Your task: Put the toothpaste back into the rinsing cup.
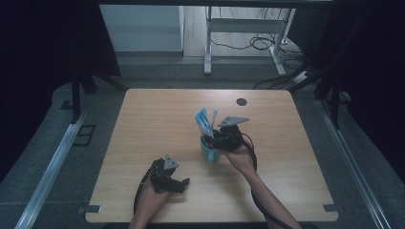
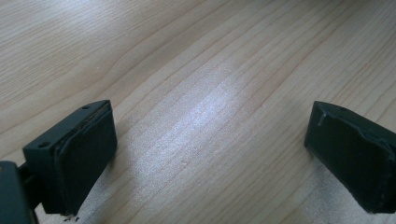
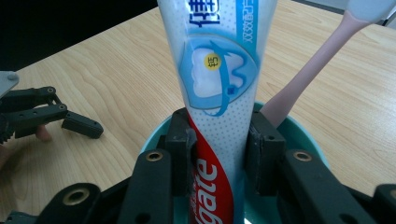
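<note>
High view: the teal cup (image 1: 209, 153) stands near the middle of the table (image 1: 143, 124), a little toward its right edge, with the toothpaste tube (image 1: 202, 121) and a pink toothbrush (image 1: 213, 116) sticking out of it. The right gripper (image 1: 216, 138) reaches into the cup from the right edge's side; the left gripper (image 1: 179, 183) rests near the table's front edge, well apart from the cup.

Left gripper view: its jaws stand wide apart over bare wood, holding nothing. It could steady the cup if it wobbles.

Right gripper view: the right gripper (image 3: 219, 149) has its pads either side of the tube (image 3: 219, 84), touching or very nearly; whether they still press I cannot tell. The toothbrush (image 3: 308, 70) leans on the rim behind. The step looks like seating the tube: ease the jaws off evenly, then lift straight up so neither the tube nor the brush gets dragged out.
</note>
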### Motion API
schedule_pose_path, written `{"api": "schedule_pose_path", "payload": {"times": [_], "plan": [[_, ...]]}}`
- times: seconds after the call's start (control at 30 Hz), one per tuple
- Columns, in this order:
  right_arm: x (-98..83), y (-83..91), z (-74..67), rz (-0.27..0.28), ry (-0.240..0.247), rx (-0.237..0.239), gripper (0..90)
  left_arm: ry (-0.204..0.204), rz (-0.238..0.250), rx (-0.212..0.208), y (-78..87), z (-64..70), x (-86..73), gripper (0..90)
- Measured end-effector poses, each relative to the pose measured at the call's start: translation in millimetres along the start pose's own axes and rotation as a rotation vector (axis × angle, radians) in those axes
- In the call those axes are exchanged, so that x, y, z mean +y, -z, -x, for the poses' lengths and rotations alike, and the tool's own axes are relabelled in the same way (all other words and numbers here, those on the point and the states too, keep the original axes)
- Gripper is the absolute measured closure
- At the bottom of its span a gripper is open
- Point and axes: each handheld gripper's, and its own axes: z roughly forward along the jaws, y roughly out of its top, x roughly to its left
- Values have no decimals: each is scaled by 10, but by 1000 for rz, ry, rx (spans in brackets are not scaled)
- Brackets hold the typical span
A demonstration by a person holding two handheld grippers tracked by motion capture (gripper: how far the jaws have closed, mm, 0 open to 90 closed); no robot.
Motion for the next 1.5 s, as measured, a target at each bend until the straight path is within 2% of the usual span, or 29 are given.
{"api": "schedule_pose_path", "payload": {"times": [0.17, 0.5, 0.77, 1.0, 1.1, 1.2, 1.33, 1.5], "plan": [[4, 7, 20, -2, -21, 12, 620, 0, 0, 0, 0, 0, 0, 23], [40, 60, 27, 0, -15, 21, 565, 0, 0, 0, 0, 0, 0, 23], [68, 90, 27, -10, 4, 18, 469, 0, -1, 0, 0, 0, 0, 23], [77, 114, 7, -16, 48, 24, 382, -3, 0, 1, 0, -2, 1, 23], [78, 125, 2, -14, 51, 22, 354, -3, 0, 0, 0, -2, 1, 23], [88, 148, 4, -12, 45, 29, 276, -3, 0, 1, 0, -3, 1, 23], [99, 180, -4, -8, 54, 28, 212, -3, 0, 0, 0, -2, 1, 23], [110, 226, -27, -4, 65, 23, 160, -4, -1, 1, 1, -3, 1, 23]]}}
